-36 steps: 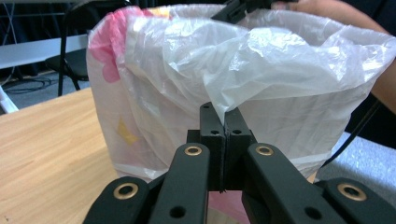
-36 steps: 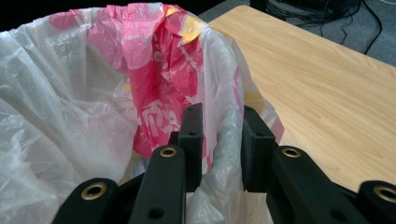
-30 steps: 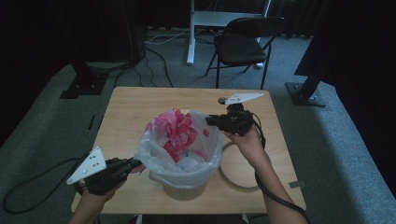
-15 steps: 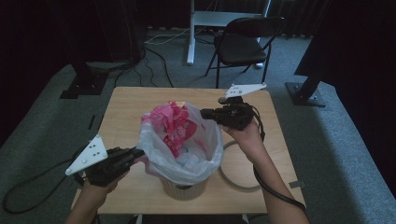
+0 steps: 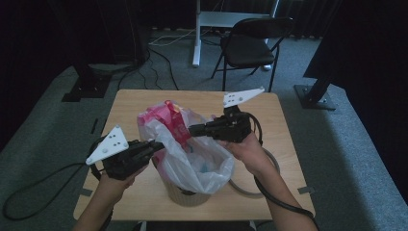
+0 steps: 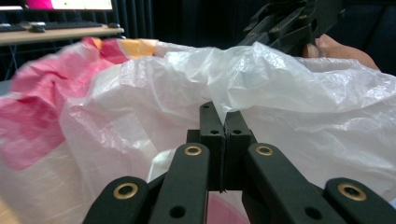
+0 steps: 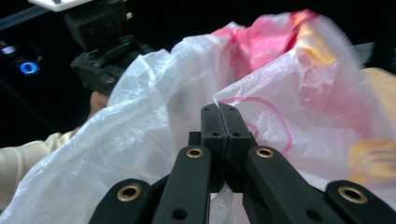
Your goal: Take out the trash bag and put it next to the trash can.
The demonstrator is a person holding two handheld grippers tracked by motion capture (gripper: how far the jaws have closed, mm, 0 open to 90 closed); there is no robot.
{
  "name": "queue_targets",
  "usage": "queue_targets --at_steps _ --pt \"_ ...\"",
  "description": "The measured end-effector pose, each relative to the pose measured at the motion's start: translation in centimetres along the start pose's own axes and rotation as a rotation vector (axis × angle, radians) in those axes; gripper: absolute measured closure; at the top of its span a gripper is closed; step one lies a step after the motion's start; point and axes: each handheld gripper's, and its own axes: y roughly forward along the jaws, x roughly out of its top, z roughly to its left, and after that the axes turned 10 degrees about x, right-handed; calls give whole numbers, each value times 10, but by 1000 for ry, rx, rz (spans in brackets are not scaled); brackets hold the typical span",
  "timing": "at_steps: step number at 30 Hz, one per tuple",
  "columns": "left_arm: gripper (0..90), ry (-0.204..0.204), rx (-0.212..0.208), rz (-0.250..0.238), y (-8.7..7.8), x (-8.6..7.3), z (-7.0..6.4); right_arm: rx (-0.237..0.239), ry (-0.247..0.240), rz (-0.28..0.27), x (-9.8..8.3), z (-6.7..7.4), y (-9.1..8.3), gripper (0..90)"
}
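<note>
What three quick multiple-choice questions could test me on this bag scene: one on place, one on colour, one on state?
1. Where does the bin stand?
A. on the table
B. on the floor
C. on the chair

2. What colour is the print on the bag?
A. green
B. pink
C. blue

3. How do the jaws of the left gripper stand?
A. wide open
B. half open
C. shut on the bag

Answers: 1 A, the bin's base rests on the wooden top. 2 B, pink shows through the clear film. 3 C, the jaws meet with film pinched between them.
</note>
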Motion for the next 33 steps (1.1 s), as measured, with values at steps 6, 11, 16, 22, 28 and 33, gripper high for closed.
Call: queue_targets --at_steps 6,11,16,22,28,33 --pt "896 -14 -5 3 8 1 -3 216 -5 27 -4 -2 12 441" --pt "896 -5 -37 -8 9 6 -10 163 4 134 0 5 29 192" --pt "895 6 -84 -56 4 9 -16 25 -36 277 0 11 49 349" --pt "705 7 -48 -7 6 2 -12 19 -35 296 -7 5 46 895" --pt "474 -19 -29 8 0 -3 -6 -23 -48 237 -7 3 37 899" --pt "365 -47 -6 15 -9 -3 -1 -27 -37 208 -7 -1 32 899"
